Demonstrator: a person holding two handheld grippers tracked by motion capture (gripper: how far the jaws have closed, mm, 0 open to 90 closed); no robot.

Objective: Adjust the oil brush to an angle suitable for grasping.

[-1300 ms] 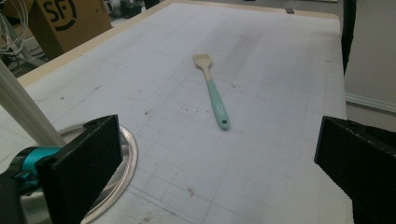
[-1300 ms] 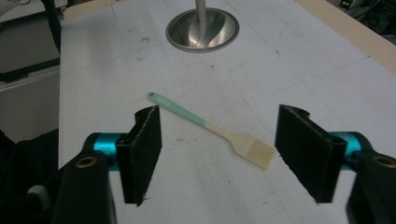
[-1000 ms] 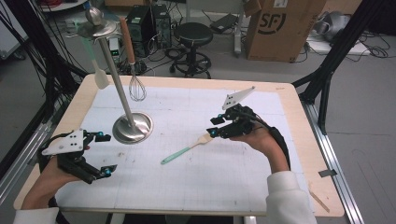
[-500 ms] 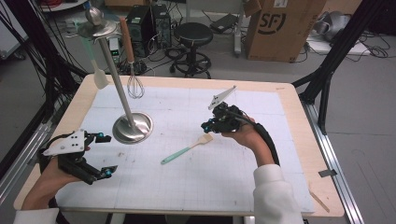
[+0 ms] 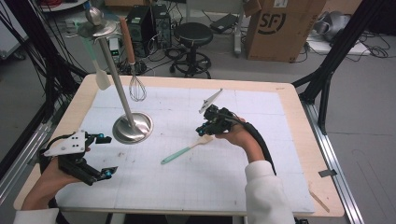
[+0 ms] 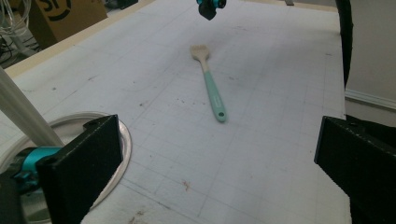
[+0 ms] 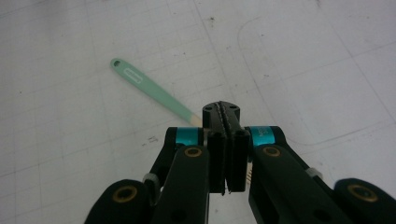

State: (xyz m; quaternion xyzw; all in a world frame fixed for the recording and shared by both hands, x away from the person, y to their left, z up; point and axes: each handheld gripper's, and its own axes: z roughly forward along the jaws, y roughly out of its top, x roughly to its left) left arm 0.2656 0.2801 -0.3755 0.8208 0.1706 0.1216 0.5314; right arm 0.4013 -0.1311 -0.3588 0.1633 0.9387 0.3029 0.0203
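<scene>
Left tongs (image 5: 103, 156) rest released at the near left corner of the surface (image 5: 289, 102), jaws wide apart with nothing between them. Mid-surface lies the spatula (image 5: 186, 150), mint handle toward the person, wooden blade away. Right tongs (image 5: 205, 130) sit clenched right over the blade end, holding nothing. Farther left stands the rack (image 5: 132, 128).

Both grippers: black plastic two-jaw linkage bodies w/ teal anodised collars. Right gripper (image 7: 227, 116) has brass-coloured pivot screws, ribbed pads. Left gripper (image 5: 95, 156) carries grey triangular plate. Black cable along right forearm; white sleeves.
</scene>
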